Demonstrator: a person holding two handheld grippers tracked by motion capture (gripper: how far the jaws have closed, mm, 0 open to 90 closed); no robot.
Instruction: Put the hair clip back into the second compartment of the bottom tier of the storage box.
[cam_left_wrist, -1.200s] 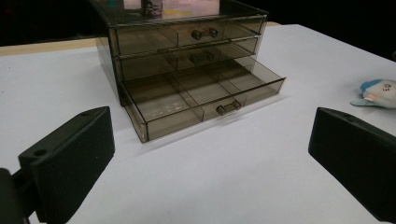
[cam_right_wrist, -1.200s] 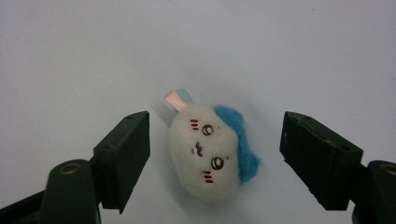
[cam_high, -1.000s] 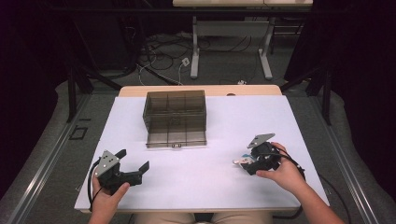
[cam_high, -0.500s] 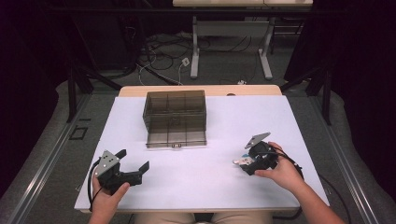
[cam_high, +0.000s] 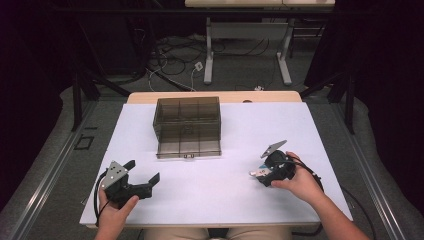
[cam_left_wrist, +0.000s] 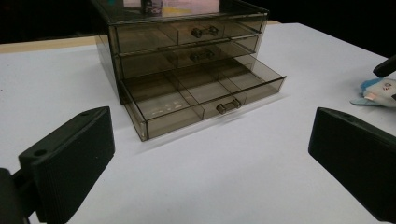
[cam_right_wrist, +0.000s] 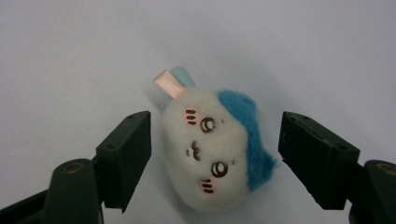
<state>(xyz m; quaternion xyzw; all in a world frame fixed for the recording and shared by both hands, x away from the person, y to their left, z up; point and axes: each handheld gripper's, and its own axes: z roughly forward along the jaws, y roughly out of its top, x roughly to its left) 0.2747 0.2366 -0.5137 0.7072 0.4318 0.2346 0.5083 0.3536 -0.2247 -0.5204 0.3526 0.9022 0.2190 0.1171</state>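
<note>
A small white plush toy (cam_right_wrist: 215, 149) with a blue patch and an embroidered face lies on the white table (cam_high: 215, 195) at the right. My right gripper (cam_right_wrist: 215, 140) points down over the plush toy (cam_high: 255, 173), one jaw on each side. The jaws have just been closing, but gaps still show between the pads and the toy. At the front left, my left gripper (cam_high: 143, 171) is held wide open with nothing in it. It faces a smoky clear drawer box (cam_left_wrist: 187, 51). The box's bottom drawer (cam_left_wrist: 205, 98) is pulled out.
The drawer box (cam_high: 187, 122) stands at the back middle of the table, its open drawer (cam_high: 189, 147) reaching toward me. Small items lie on top of the box (cam_left_wrist: 163, 7). Cables and table legs (cam_high: 210, 60) are on the floor beyond the far edge.
The right gripper has edged slightly left over the plush toy. The left gripper has stayed put.
</note>
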